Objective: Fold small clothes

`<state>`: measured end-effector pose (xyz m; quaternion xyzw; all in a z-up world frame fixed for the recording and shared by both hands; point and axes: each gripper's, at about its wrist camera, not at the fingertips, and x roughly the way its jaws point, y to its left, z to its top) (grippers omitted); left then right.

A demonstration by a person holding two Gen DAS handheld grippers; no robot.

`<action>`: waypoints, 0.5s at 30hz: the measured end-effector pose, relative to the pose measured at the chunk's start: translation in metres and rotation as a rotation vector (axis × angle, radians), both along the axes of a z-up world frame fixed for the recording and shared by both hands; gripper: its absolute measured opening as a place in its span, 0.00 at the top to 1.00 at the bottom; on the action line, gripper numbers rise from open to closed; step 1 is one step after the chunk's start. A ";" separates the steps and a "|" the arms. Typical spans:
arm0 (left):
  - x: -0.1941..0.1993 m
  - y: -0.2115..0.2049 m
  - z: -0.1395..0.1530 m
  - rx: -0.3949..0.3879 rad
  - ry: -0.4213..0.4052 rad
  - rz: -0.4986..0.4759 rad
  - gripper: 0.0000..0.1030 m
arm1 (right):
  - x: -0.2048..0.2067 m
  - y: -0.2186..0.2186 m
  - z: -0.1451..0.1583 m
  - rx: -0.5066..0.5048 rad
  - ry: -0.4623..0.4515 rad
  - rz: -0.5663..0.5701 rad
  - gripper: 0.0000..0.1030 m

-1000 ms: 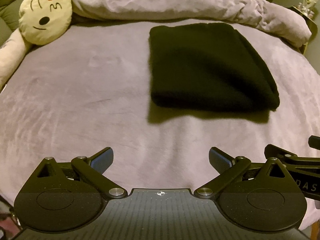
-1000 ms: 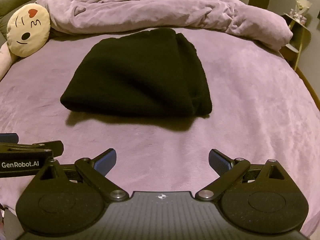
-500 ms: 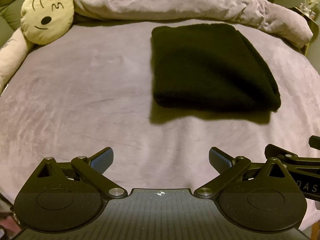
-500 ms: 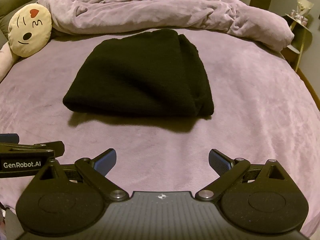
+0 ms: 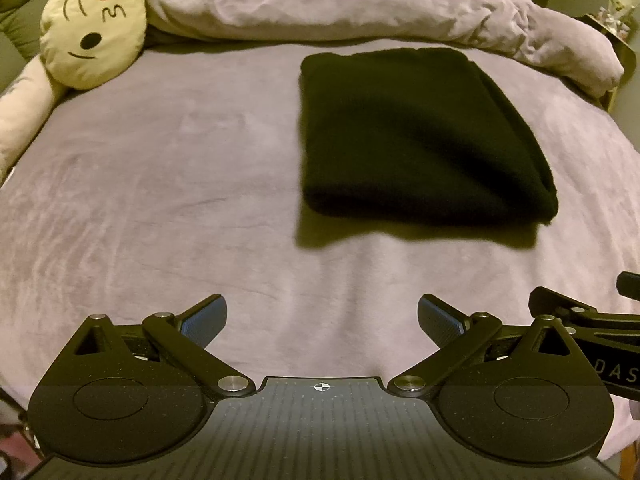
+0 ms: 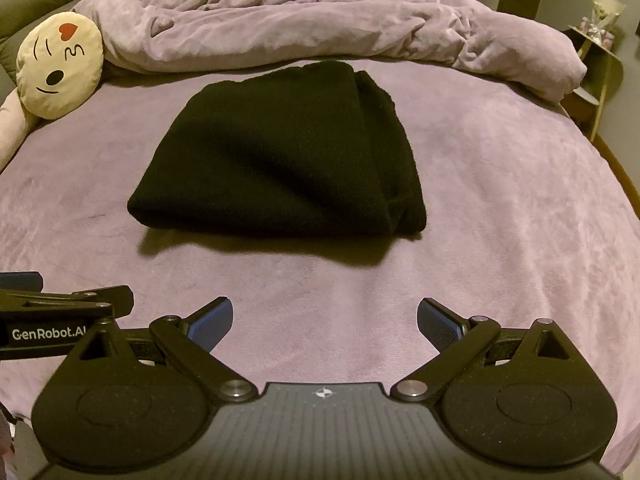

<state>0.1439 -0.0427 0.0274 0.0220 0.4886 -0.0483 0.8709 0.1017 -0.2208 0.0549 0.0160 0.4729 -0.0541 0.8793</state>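
A black knitted garment (image 5: 416, 136) lies folded into a thick rectangle on the purple bed sheet (image 5: 160, 184); the right wrist view shows the garment (image 6: 288, 160) straight ahead, layered edges at its right side. My left gripper (image 5: 322, 314) hovers open near the bed's front edge, well short of the garment and to its left, nothing between its blue pads. My right gripper (image 6: 324, 316) is open too, empty, in front of the garment with a wide strip of sheet between. Each gripper's side shows at the edge of the other's view.
A crumpled purple duvet (image 6: 320, 28) runs along the back of the bed. A round cream face cushion (image 5: 92, 28) sits at the back left, by a pale bolster (image 5: 20, 120). A small side shelf (image 6: 600, 52) stands beyond the bed's right edge.
Both views have shifted slightly, the garment sliding a touch lower and right in frame. Both grippers stay open and the garment has not moved.
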 end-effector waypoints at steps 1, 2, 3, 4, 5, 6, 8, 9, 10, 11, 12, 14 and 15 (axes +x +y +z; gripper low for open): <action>0.000 0.000 0.000 0.001 0.001 0.001 0.00 | 0.000 0.000 0.000 0.001 -0.001 -0.001 0.04; 0.000 -0.001 0.000 0.002 0.002 0.002 0.00 | 0.000 0.000 0.001 0.002 -0.001 -0.001 0.04; 0.000 -0.001 0.000 0.003 0.002 0.002 0.00 | 0.000 0.000 0.001 0.002 -0.001 -0.001 0.04; 0.001 -0.001 0.000 0.002 0.005 0.002 0.00 | 0.000 -0.001 0.001 0.002 -0.001 -0.002 0.04; 0.000 -0.001 0.000 -0.001 0.007 0.004 0.00 | 0.000 -0.001 0.001 0.003 -0.002 -0.001 0.04; 0.001 -0.001 -0.001 -0.004 0.009 0.004 0.00 | -0.001 -0.002 0.002 0.003 -0.003 -0.001 0.04; 0.001 -0.002 -0.001 -0.010 0.014 0.004 0.00 | -0.001 -0.002 0.002 0.004 -0.004 0.001 0.04; 0.001 -0.002 -0.001 -0.008 0.015 0.005 0.00 | -0.001 -0.002 0.002 0.005 -0.004 0.002 0.04; 0.001 -0.002 -0.002 -0.007 0.013 0.006 0.00 | -0.001 -0.002 0.002 0.005 -0.004 0.003 0.04; 0.001 -0.002 -0.002 -0.006 0.013 0.005 0.00 | -0.001 -0.003 0.002 0.005 -0.004 0.004 0.04; 0.001 -0.002 -0.002 -0.007 0.013 0.003 0.00 | -0.001 -0.003 0.002 0.005 -0.003 0.005 0.04; 0.000 -0.002 -0.002 -0.008 0.011 0.004 0.00 | -0.001 -0.003 0.002 0.006 -0.003 0.003 0.04; 0.000 -0.002 -0.002 -0.008 0.011 0.002 0.00 | -0.001 -0.003 0.002 0.007 -0.004 0.003 0.04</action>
